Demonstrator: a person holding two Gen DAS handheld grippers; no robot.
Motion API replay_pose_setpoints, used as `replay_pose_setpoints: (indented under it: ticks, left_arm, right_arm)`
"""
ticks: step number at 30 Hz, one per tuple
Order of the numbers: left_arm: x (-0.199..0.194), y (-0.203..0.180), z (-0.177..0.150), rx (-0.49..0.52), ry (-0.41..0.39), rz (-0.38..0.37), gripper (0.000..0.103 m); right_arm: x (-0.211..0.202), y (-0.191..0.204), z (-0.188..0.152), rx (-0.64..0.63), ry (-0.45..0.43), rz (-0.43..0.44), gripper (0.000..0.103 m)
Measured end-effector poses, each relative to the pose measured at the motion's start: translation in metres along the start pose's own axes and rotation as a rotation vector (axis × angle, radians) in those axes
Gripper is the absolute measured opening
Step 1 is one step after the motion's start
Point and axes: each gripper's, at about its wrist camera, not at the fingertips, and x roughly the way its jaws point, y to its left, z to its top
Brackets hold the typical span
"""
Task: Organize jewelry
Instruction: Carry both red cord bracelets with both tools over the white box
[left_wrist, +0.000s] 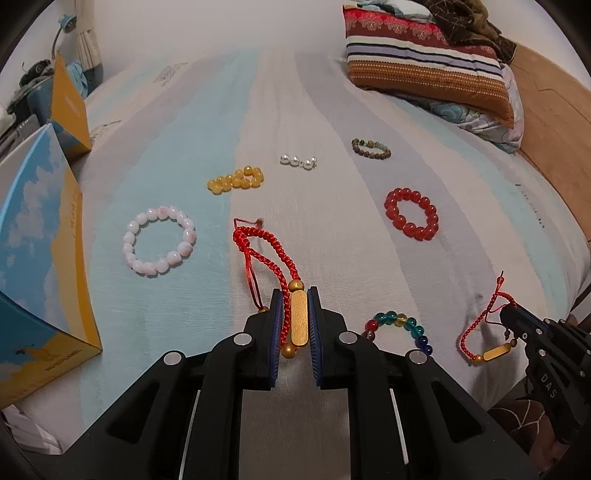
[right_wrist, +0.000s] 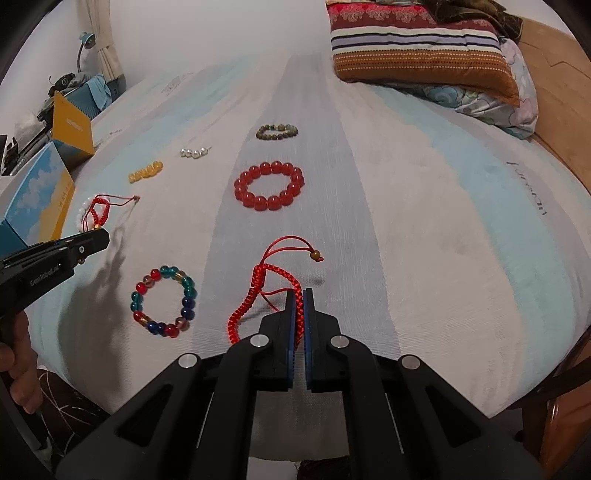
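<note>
The work surface is a bed (left_wrist: 258, 122) covered by a sheet in pale blue, grey and white stripes, with a white wall behind it and a wooden headboard (left_wrist: 546, 110) along the right edge. Stacked striped pillows (left_wrist: 424, 59) lie at the far right corner. Two blue-and-yellow boxes (left_wrist: 40, 258) stand at the left edge, with a lamp (right_wrist: 85, 44) and clutter beyond them. The left gripper (left_wrist: 297, 317) is clenched on the gold bar of a red cord bracelet (left_wrist: 258, 243), whose braid trails forward from the jaws. The right gripper (right_wrist: 299, 317) is clenched on the braid of a second cord bracelet (right_wrist: 258, 291); its loop hangs to the left of the jaws. Loose on the sheet lie a pink bracelet (left_wrist: 159, 240), amber beads (left_wrist: 236, 179), pearls (left_wrist: 299, 161), a green-brown bracelet (left_wrist: 371, 148), a red bead bracelet (right_wrist: 269, 184) and a multicolour bracelet (right_wrist: 164, 301), all well apart. A hand (right_wrist: 18, 369) shows at the lower left in the right view.
</note>
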Motion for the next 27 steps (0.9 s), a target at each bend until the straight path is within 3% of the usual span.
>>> replay_pose_setpoints:
  ticks: [15, 27]
  left_arm:
    - [-0.044, 0.003, 0.011, 0.008, -0.062, -0.006, 0.013]
    - [-0.082, 0.015, 0.036, 0.01, -0.122, 0.027, 0.013]
  right_arm:
    - [-0.027, 0.011, 0.022, -0.008, -0.064, 0.008, 0.003]
    - [-0.05, 0.035, 0.068, -0.064, -0.144, -0.009, 0.003]
